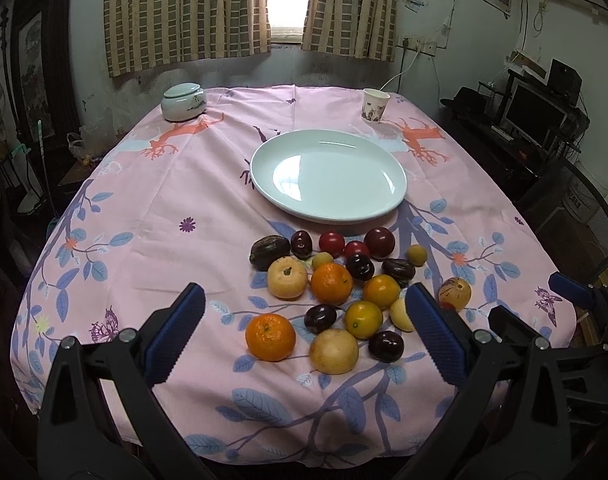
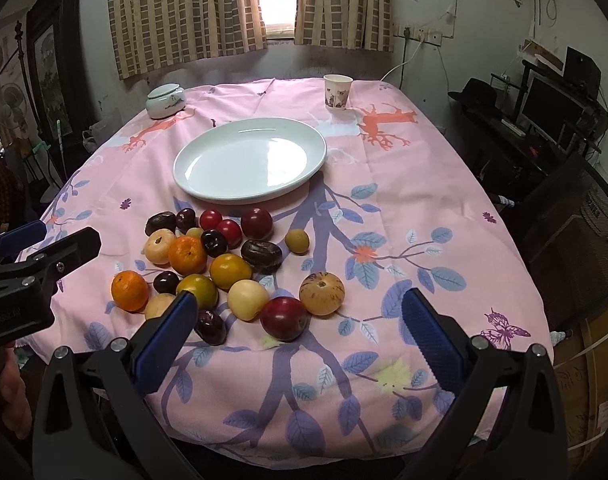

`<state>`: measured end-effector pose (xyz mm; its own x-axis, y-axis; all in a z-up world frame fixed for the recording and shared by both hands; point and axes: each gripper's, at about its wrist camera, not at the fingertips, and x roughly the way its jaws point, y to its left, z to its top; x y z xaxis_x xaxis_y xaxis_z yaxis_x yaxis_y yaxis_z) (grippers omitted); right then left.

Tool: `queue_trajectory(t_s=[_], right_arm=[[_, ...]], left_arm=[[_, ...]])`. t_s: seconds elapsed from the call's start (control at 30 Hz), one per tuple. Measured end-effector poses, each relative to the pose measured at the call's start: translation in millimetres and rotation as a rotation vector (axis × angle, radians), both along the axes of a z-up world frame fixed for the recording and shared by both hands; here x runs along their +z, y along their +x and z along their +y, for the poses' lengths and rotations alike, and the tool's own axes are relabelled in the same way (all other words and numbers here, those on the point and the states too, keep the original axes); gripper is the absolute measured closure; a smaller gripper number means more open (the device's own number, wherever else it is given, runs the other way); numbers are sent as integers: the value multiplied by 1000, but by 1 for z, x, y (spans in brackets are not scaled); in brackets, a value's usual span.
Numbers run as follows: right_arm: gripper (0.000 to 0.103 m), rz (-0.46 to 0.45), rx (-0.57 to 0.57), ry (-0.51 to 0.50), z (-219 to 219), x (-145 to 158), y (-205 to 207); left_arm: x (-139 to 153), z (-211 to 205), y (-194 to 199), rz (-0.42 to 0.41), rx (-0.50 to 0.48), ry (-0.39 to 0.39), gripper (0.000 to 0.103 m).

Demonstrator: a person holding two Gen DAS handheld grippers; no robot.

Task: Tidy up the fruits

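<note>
Several fruits lie in a loose cluster on the pink tablecloth: oranges (image 1: 270, 337), pale round fruits (image 1: 334, 351), dark plums (image 1: 386, 346) and small red ones (image 1: 331, 243). Behind them rests an empty white plate (image 1: 328, 208). My left gripper (image 1: 304, 300) is open above the near side of the cluster, touching nothing. The right wrist view shows the same cluster, with a red plum (image 2: 283, 318) and a striped tan fruit (image 2: 322, 287) nearest. My right gripper (image 2: 299, 302) stands open around those two, holding nothing. The plate (image 2: 223, 196) lies beyond.
A lidded white ceramic jar (image 1: 182, 102) and a paper cup (image 1: 374, 105) stand at the table's far edge. A mesh chair (image 2: 576, 224) and a desk with a monitor (image 2: 552, 108) are to the right. The left gripper's body (image 2: 27, 268) shows at the right view's left side.
</note>
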<state>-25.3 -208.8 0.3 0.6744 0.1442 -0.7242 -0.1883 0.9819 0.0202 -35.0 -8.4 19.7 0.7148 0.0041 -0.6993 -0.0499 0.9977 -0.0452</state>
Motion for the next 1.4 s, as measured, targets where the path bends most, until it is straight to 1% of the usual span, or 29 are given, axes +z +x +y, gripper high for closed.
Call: queue_trajectory(t_s=[0.13,0.27,0.33,0.4,0.47,0.5,0.53,0.63,0.7,0.73,0.83,0.87,0.93,0.97,1.0,1.03,1.07,1.13,1.23,1.3,1.37,1.4], right_arm=[[1,7,11,-1,-2,-6,-1],[1,12,49,-19,-6,-22,-1],[1,5,77,-23,-8,-31,-3],[1,-6,108,-2,-12,-41,-3],[2,24,109,34,-17,-53,3],[9,41,111,48,-18,-58,7],[21,52,115,52,-17,-62,11],[36,73,90,44,-21,-68,30],[41,89,79,76,-27,-67,44],[44,100,76,75,-29,-67,51],[51,154,84,23,-27,-76,70],[51,190,100,41,-27,-83,79],[51,248,126,143,-28,-93,92],[53,271,130,175,-27,-97,98],[65,285,145,198,-25,-98,100],[65,284,149,196,-22,-95,99],[65,260,152,167,-19,-90,93],[65,201,164,167,-20,-75,77],[65,107,109,123,-29,-58,57],[65,91,86,143,-37,-54,50],[65,102,78,176,-43,-56,47],[65,104,75,181,-44,-56,45]], left_arm=[[-12,4,-2,40,-2,5,2],[-41,14,-4,107,2,28,2],[-58,22,-4,138,16,20,2],[-71,32,-3,155,30,-3,2],[-82,39,-4,153,49,-13,2],[-85,42,-3,157,54,-17,2],[-88,44,-2,168,54,-24,2],[-96,46,0,184,44,-44,2],[-97,47,1,180,41,-39,2],[-97,48,1,176,39,-43,2],[-99,51,2,181,38,-62,2],[-101,52,3,186,40,-67,2],[-104,53,6,200,40,-82,2],[-105,54,7,206,43,-81,2],[-105,54,8,211,45,-84,2],[-105,56,8,208,46,-67,2],[-104,57,8,203,48,-66,2],[-102,60,10,193,53,-65,2],[-104,62,17,200,52,-72,3],[-107,59,23,209,39,-77,4],[-112,57,30,227,9,-109,8],[-115,56,34,243,-7,-127,11]])
